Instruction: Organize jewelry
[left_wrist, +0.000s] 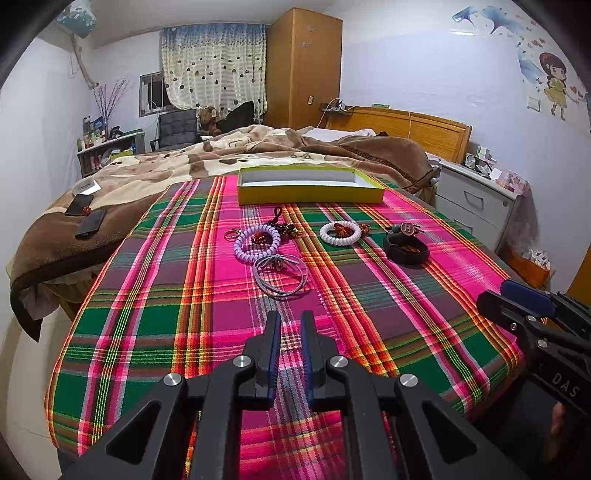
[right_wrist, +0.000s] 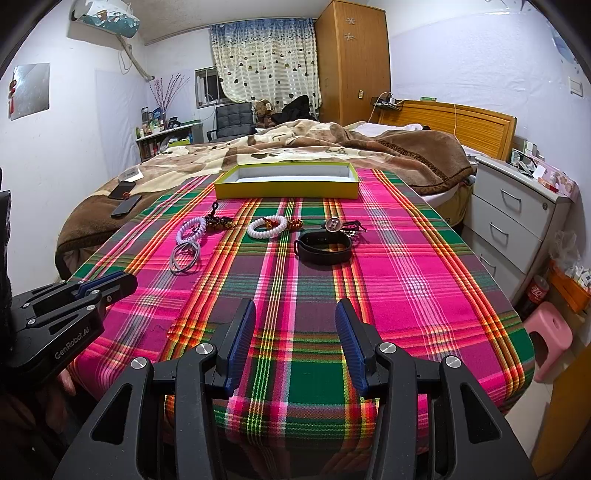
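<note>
the jewelry lies in a loose row on the plaid cloth (left_wrist: 207, 295), all of it on the near side of the yellow box (left_wrist: 310, 184), which serves here as the landmark. just in front of the box's left half sits a lilac coil bracelet (left_wrist: 257, 242), with a dark beaded charm (left_wrist: 284, 227) touching its far edge and a small ring (left_wrist: 232, 234) just to its left. touching the lilac coil's near side, further from the box, lies a grey cord loop (left_wrist: 282, 275). in front of the box's right half rests a white coil bracelet (left_wrist: 340, 232) with a small red-orange trinket inside it. past the box's right end, and a little nearer the cameras, a black band (left_wrist: 405, 250) lies flat, with a round button marked h (left_wrist: 407, 228) just beyond it toward the box. the box is open-topped, its white inside showing nothing in it.

well on the near side of the box, the left gripper (left_wrist: 290, 321) hovers over the cloth with its fingers set narrow, a slim gap between the blue pads and nothing in it. the right gripper (right_wrist: 295, 310) hangs beside it, fingers spread wide, holding nothing. beyond the box spreads a bed with a brown blanket (right_wrist: 295, 144), and to the box's right stands a white drawer unit (right_wrist: 517, 218).
</note>
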